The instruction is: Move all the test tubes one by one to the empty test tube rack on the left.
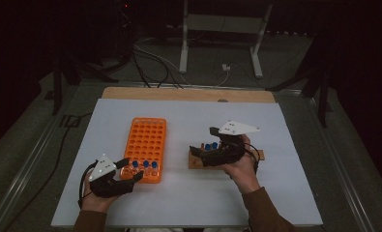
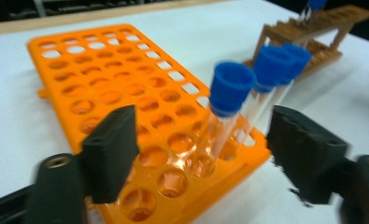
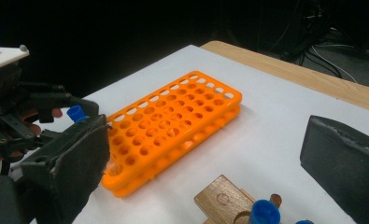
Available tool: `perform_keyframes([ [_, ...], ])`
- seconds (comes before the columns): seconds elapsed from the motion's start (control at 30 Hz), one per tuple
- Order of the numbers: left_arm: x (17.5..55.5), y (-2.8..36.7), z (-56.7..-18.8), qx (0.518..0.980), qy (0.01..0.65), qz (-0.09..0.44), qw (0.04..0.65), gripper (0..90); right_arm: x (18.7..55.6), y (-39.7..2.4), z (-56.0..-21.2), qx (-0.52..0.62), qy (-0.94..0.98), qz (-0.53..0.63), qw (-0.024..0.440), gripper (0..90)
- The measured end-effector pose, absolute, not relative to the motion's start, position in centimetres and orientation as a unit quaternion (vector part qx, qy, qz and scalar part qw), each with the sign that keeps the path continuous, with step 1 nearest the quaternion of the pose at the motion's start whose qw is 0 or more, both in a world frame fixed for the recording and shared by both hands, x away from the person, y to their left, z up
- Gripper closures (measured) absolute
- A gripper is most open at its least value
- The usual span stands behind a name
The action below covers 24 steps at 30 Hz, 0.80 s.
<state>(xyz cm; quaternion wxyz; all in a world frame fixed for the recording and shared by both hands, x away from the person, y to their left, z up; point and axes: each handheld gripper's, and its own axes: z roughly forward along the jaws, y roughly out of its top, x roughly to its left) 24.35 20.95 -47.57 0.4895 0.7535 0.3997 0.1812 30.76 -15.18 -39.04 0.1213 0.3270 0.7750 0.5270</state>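
You are holding the left gripper (image 2: 201, 154) at the near end of the orange tube rack (image 2: 102, 84), its jaws standing apart on either side of a blue-capped test tube (image 2: 226, 100) without pressing on it. That tube is sitting tilted in a hole of the rack's nearest row, with two more blue-capped tubes (image 2: 280, 63) just beside it. You are keeping the right gripper (image 3: 205, 163) over the wooden tube stand (image 1: 198, 162), jaws wide and gripping nothing, with blue caps (image 3: 264, 212) showing below them. Both racks are resting on the white table (image 1: 188, 203), near each other.
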Motion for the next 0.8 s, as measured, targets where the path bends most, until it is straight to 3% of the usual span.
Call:
perform_keyframes([
  [0.07,24.3,21.2,-47.3,0.748,0.404,0.186,0.493,18.6,30.7,-15.2,-39.0,0.328,0.774,0.527,0.121,1.9],
  [0.23,24.3,21.7,-46.9,0.734,0.414,0.194,0.503,15.6,30.7,-15.3,-39.1,0.329,0.773,0.528,0.122,1.9],
  [0.53,24.2,22.1,-46.6,0.731,0.418,0.203,0.499,2.0,30.9,-15.7,-39.2,0.335,0.770,0.528,0.124,1.9],
  [0.8,24.1,22.7,-46.4,0.720,0.427,0.213,0.503,0.4,31.0,-16.5,-39.3,0.340,0.767,0.529,0.127,1.9],
])
